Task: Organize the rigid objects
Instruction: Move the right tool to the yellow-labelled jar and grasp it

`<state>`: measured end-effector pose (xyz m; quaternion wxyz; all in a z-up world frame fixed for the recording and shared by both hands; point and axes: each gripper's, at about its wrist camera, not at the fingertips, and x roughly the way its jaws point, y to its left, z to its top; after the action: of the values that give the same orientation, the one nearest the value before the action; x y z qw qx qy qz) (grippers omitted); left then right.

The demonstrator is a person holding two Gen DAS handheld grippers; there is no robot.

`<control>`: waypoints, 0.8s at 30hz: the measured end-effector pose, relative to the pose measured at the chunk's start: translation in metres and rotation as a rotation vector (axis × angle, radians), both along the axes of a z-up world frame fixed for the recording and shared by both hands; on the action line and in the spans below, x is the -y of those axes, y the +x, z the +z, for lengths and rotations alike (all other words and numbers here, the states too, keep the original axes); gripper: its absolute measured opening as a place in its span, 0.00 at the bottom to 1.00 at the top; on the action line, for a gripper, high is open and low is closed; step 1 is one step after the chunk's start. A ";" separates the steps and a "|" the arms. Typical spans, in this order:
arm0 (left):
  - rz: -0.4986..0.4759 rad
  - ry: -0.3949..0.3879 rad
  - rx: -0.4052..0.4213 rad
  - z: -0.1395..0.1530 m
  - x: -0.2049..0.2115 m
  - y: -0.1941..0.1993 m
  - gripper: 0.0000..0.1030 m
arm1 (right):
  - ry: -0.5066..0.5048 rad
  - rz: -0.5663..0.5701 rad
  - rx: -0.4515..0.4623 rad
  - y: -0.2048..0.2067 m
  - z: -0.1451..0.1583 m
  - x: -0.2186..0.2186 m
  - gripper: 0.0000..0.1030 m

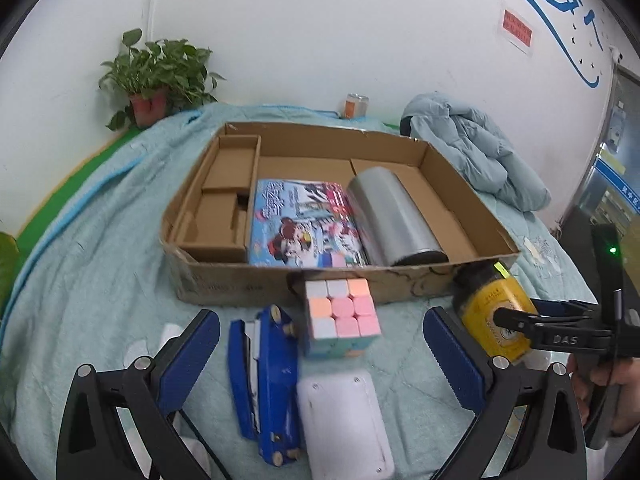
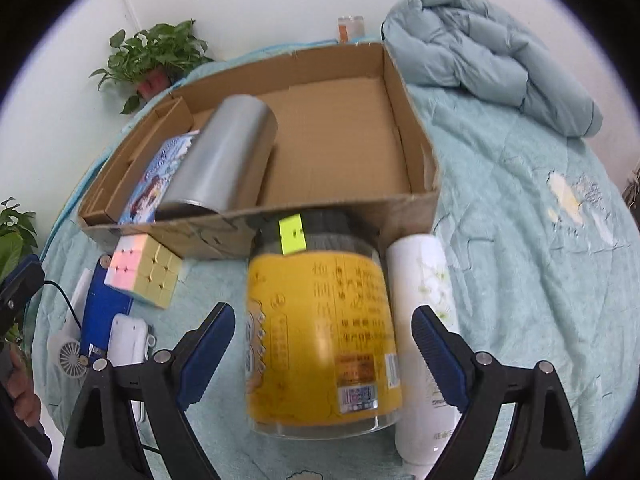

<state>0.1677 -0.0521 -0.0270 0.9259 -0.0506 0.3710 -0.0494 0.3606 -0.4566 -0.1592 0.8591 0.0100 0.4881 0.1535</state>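
since the yellow-labelled jar (image 2: 320,336) lies on its side on the quilt (image 2: 520,264), just outside the near wall of the cardboard box (image 2: 416,176) and right beside a white bottle (image 2: 424,320), i judge it the next thing to go in. it looks like clear hard plastic with a dark lid, stiff and probably smooth enough to roll or slip, so i would take it across the middle of the label, not by the lid. my right gripper (image 2: 320,336) has its fingers apart on either side of the jar, not pressing it. my left gripper (image 1: 320,344) is spread wide and empty over a puzzle cube (image 1: 342,316), a blue stapler (image 1: 266,380) and a white case (image 1: 344,424), all hard and light by the look of them. inside the box a silver can (image 1: 392,220) lies on its side beside a picture book (image 1: 304,224); the right part is bare, and the small divided sections at left look empty.
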 end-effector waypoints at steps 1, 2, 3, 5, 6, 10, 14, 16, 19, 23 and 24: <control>-0.004 -0.008 -0.009 -0.002 0.002 0.000 0.99 | 0.001 0.009 -0.007 0.000 -0.003 -0.001 0.79; -0.012 -0.016 -0.021 -0.003 0.004 -0.002 0.99 | -0.003 0.010 0.003 -0.002 -0.003 -0.002 0.79; -0.020 -0.022 -0.028 -0.005 0.006 0.000 0.99 | -0.011 0.012 0.011 -0.005 -0.003 -0.003 0.79; -0.042 -0.043 -0.043 -0.006 0.011 0.005 0.99 | -0.021 0.018 0.013 -0.012 -0.002 -0.006 0.79; -0.053 -0.058 -0.049 -0.006 0.013 0.005 0.99 | -0.023 0.027 0.011 -0.017 -0.002 -0.008 0.79; -0.136 -0.143 -0.088 -0.008 0.023 0.005 0.99 | -0.008 0.076 -0.021 -0.039 -0.002 -0.015 0.79; -0.239 -0.246 -0.183 -0.021 0.041 0.008 0.99 | -0.022 0.134 -0.026 -0.067 0.000 -0.033 0.81; -0.281 -0.299 -0.241 -0.030 0.051 0.010 0.99 | -0.010 0.188 -0.013 -0.077 0.005 -0.042 0.82; -0.307 -0.356 -0.295 -0.040 0.060 0.012 0.99 | 0.122 0.266 -0.013 -0.085 0.016 -0.040 0.83; -0.321 -0.404 -0.336 -0.052 0.067 0.020 0.98 | 0.243 0.215 -0.091 -0.069 0.010 -0.017 0.83; -0.316 -0.418 -0.351 -0.055 0.068 0.024 0.98 | 0.247 0.186 -0.128 -0.062 0.002 -0.010 0.82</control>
<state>0.1918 -0.1196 -0.0824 0.7981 -0.1892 0.5104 -0.2584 0.2989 -0.4462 -0.1567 0.8006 0.0804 0.5181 0.2902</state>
